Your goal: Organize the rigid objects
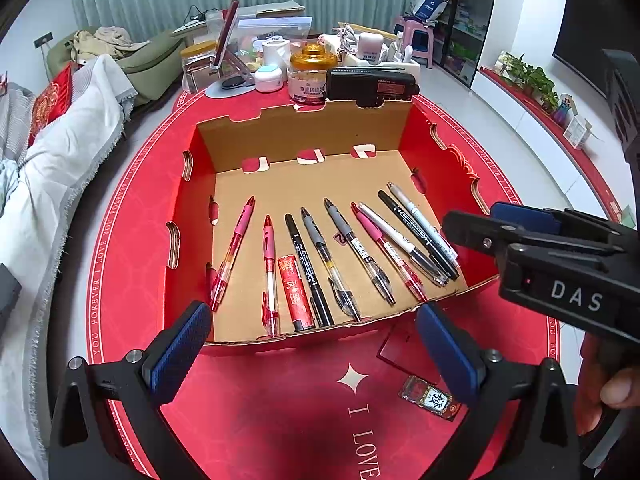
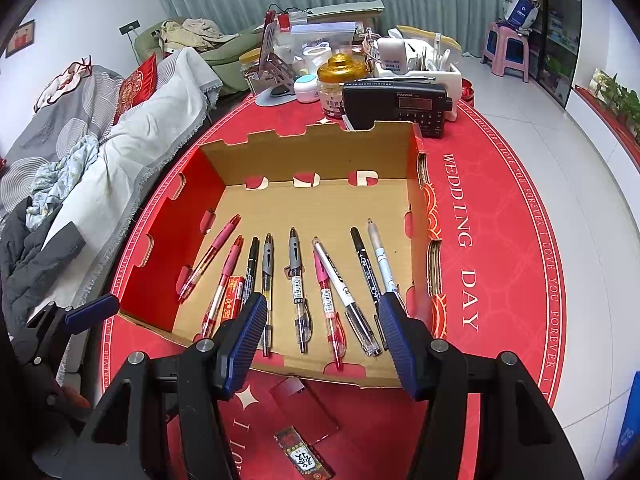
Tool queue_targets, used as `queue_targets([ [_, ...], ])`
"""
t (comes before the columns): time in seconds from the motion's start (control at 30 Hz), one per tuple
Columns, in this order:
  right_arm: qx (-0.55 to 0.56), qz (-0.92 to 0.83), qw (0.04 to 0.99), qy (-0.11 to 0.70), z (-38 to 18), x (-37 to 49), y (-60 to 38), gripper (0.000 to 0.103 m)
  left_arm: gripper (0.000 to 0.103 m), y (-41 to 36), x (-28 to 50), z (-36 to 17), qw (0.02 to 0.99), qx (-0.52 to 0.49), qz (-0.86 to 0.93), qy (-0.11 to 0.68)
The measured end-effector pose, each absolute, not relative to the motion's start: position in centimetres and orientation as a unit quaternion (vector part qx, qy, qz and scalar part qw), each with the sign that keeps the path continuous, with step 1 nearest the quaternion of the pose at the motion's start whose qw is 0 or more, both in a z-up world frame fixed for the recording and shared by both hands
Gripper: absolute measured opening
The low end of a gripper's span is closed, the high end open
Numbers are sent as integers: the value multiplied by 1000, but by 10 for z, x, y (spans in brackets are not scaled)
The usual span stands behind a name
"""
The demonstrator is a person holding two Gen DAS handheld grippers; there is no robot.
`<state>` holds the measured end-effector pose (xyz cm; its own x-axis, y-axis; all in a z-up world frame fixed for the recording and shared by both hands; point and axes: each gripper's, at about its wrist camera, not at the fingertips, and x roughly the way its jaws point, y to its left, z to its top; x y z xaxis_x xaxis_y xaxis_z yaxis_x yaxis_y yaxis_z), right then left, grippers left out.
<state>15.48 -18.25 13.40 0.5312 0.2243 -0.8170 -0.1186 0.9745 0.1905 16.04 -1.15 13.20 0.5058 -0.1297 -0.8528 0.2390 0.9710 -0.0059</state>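
Cardboard box (image 1: 304, 140) on my red table (image 1: 280, 420) holds 9 pens (image 1: 340, 256) in a row; my left gripper (image 1: 316, 344) and right gripper (image 2: 324, 344) hover near it, both spread apart, empty.

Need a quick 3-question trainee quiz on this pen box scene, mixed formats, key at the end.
1. True or false: all the pens lie inside the cardboard box.
2. Which sits behind the box? A) black radio B) laptop C) kettle
3. Fill in: the left gripper and right gripper both hold ____.

Key: 1 true; 2 A; 3 nothing, as both are open over the near wall of the box.
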Motion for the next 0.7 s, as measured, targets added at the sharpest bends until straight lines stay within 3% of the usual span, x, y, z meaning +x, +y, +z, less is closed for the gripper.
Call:
queue_targets([
  [0.7,57,97,873,475,134,154,-184,60,102,-12,159,133,865,53,-107,488],
])
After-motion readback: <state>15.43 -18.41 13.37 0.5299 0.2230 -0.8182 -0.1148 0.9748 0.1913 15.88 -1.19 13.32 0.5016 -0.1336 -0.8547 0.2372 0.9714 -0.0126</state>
